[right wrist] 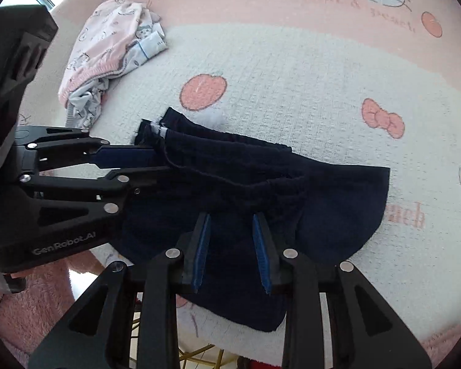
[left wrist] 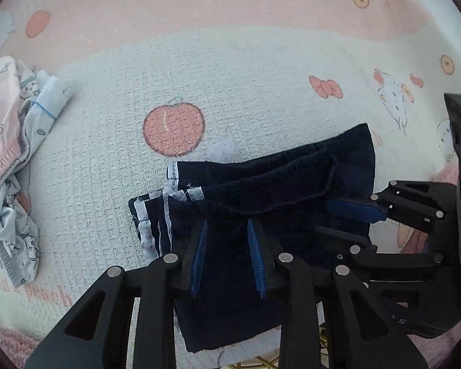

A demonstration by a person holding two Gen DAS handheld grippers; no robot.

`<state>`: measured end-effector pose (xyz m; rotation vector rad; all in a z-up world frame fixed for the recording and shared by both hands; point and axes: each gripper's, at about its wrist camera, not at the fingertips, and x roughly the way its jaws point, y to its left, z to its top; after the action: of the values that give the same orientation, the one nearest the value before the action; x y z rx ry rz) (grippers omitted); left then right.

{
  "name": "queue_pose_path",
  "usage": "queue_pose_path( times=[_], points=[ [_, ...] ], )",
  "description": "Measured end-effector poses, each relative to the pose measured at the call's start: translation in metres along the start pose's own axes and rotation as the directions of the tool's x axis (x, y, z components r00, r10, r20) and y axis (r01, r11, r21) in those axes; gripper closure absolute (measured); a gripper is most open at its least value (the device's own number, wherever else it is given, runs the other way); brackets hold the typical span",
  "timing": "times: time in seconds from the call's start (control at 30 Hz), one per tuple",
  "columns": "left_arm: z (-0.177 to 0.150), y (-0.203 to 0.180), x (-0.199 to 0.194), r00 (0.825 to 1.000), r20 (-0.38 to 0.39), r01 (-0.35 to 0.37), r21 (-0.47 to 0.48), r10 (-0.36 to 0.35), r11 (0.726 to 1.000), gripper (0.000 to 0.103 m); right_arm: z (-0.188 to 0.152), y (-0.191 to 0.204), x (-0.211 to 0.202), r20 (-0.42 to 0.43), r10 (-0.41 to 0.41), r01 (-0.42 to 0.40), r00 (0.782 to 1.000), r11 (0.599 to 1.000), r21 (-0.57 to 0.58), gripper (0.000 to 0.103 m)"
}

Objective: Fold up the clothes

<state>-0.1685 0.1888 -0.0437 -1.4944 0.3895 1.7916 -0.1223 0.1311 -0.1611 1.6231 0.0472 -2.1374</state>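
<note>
I count one dark navy garment (left wrist: 261, 184), folded, with white side stripes at its left end, lying near the front edge of the surface on a cartoon-printed blanket (left wrist: 230, 70). Two more pieces sit in a crumpled pile well apart at the far left: a pink printed garment (right wrist: 104, 43) and a pale blue-grey printed one (right wrist: 86, 104) under it.

My left claw (left wrist: 227, 246) stands over the navy fabric with its two blue pads spread; the cloth shows between them, but they do not press it. My right claw (right wrist: 232, 246) is likewise parted above the garment's near part, pinching nothing.

The near edge of the navy garment is hidden behind my claw frames. What carries the blanket I cannot make out; only some gold wire legs (right wrist: 199, 353) show below its edge.
</note>
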Motion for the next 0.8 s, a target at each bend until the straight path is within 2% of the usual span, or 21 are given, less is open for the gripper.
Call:
queue_pose_path(
  times=[0.1,0.2,0.3,0.33,0.4,0.43,0.47,0.53,0.67,0.8],
  points=[
    [0.005,0.015,0.003,0.997,0.032,0.074,-0.099,-0.071,0.992,0.074,0.0,-0.007,-0.003,0.061,0.018,-0.02,0.998,0.999,0.031,0.075],
    [0.009,0.034,0.002,0.98,0.078,0.197,-0.224,-0.184,0.954,0.074,0.003,-0.017,-0.014,0.137,0.049,-0.06,0.989,0.995,0.076,0.075],
    [0.008,0.043,0.012,0.972,0.051,0.237,-0.263,-0.231,0.935,0.074,0.009,-0.033,-0.014,0.181,0.081,-0.109,0.98,0.983,0.148,0.073],
    [0.006,0.045,0.014,0.97,0.039,0.243,-0.266,-0.241,0.933,0.074,0.009,-0.041,-0.009,0.169,0.102,-0.133,0.98,0.974,0.185,0.074],
    [0.006,0.052,0.011,0.959,0.054,0.281,-0.302,-0.278,0.911,0.074,0.001,-0.063,-0.01,0.161,0.144,-0.182,0.976,0.948,0.26,0.077],
    [0.006,0.056,0.009,0.957,0.081,0.289,-0.324,-0.278,0.901,0.074,-0.005,-0.073,-0.016,0.169,0.144,-0.188,0.975,0.939,0.288,0.077],
    [0.007,0.06,0.006,0.955,0.108,0.296,-0.345,-0.276,0.891,0.074,-0.008,-0.079,-0.02,0.171,0.104,-0.154,0.98,0.937,0.313,0.073],
    [0.007,0.061,-0.004,0.954,0.155,0.296,-0.34,-0.258,0.892,0.074,-0.009,-0.085,-0.031,0.205,0.075,-0.139,0.976,0.937,0.321,0.072],
    [0.009,0.014,-0.005,0.965,0.125,0.249,-0.151,-0.232,0.957,0.074,-0.01,-0.064,-0.052,0.266,0.107,-0.168,0.958,0.962,0.217,0.072],
    [0.002,-0.007,0.017,0.986,0.019,0.168,-0.097,-0.167,0.981,0.073,-0.018,-0.025,-0.027,0.153,0.101,-0.116,0.983,0.989,0.09,0.072]
  ],
)
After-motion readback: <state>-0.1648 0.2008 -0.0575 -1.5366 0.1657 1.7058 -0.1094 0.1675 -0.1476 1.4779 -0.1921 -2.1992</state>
